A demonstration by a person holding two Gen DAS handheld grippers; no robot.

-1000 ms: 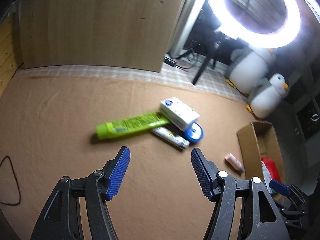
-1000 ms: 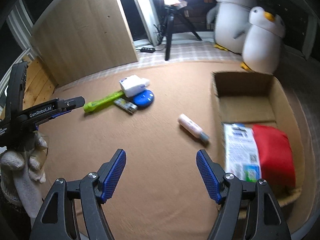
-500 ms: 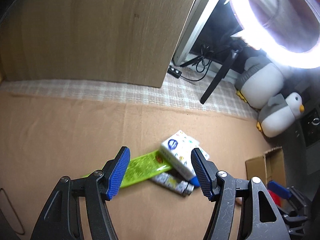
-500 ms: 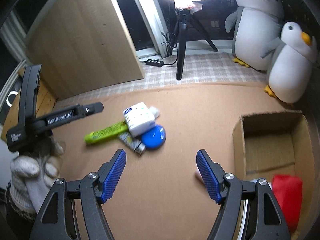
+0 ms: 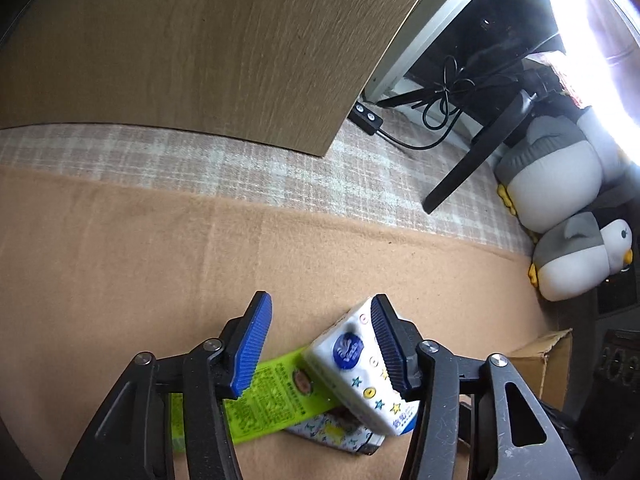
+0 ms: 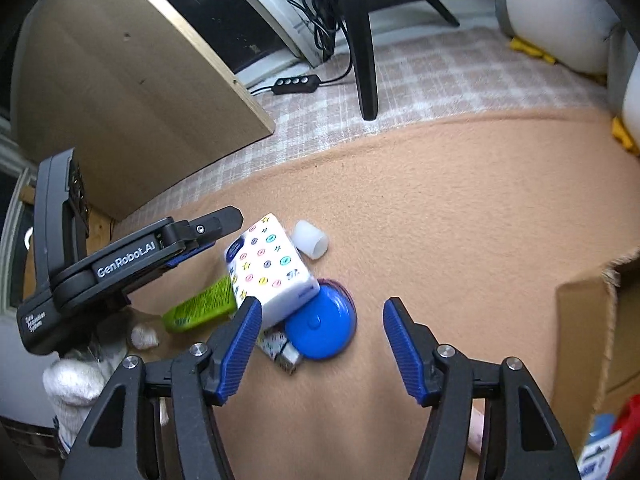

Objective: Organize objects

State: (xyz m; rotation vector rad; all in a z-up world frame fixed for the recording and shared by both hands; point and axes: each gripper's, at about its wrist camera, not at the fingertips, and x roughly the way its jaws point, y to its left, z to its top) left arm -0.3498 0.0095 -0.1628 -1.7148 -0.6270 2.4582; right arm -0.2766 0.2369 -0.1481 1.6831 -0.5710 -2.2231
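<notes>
A white tissue pack [image 5: 352, 364] with coloured stars lies atop a green tube [image 5: 272, 400] and a patterned tube [image 5: 340, 432] on the tan blanket. My left gripper [image 5: 320, 344] hovers over them, its jaws closing, the pack's end between them with no pad pressing on it. In the right wrist view the same pack [image 6: 268, 264] leans on a blue round tin [image 6: 320, 328]. My right gripper [image 6: 322, 346] is over the tin, jaws closing with nothing gripped. The left gripper [image 6: 216, 236] shows beside the pack, held by a gloved hand [image 6: 80, 380].
A white cap [image 6: 310, 239] lies just behind the pack. An open cardboard box [image 6: 580, 320] with red and white packets stands at the right. A wooden panel [image 5: 200, 40], a tripod leg [image 6: 364, 60], a cable switch [image 6: 296, 82] and plush penguins [image 5: 580, 256] line the back.
Both grippers have moved forward and down toward the pile, which now sits between their fingers. Both pairs of jaws have narrowed. The box has slid to the frame edge.
</notes>
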